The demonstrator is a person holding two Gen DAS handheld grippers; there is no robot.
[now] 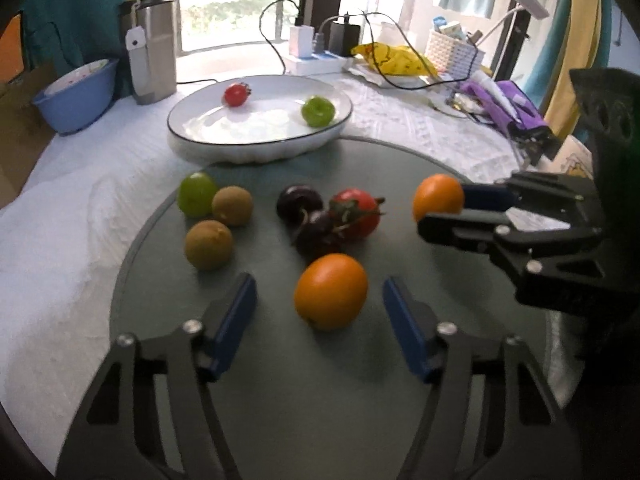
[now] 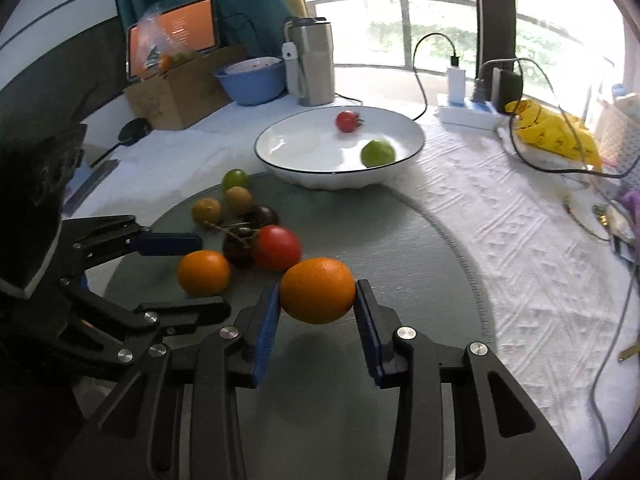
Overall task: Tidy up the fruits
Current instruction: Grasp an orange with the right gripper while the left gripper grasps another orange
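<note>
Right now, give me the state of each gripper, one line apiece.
Left gripper: open, jaws either side of a round orange fruit on the grey mat, not touching.
Right gripper: shut on another round orange fruit.

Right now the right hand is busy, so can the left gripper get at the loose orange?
Probably yes: the left gripper already has open fingers either side of the orange, nothing between.

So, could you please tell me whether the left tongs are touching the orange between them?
Apart. The left wrist view shows the left tongs open around the orange, with grey mat visible between each blue pad and the fruit.
</note>
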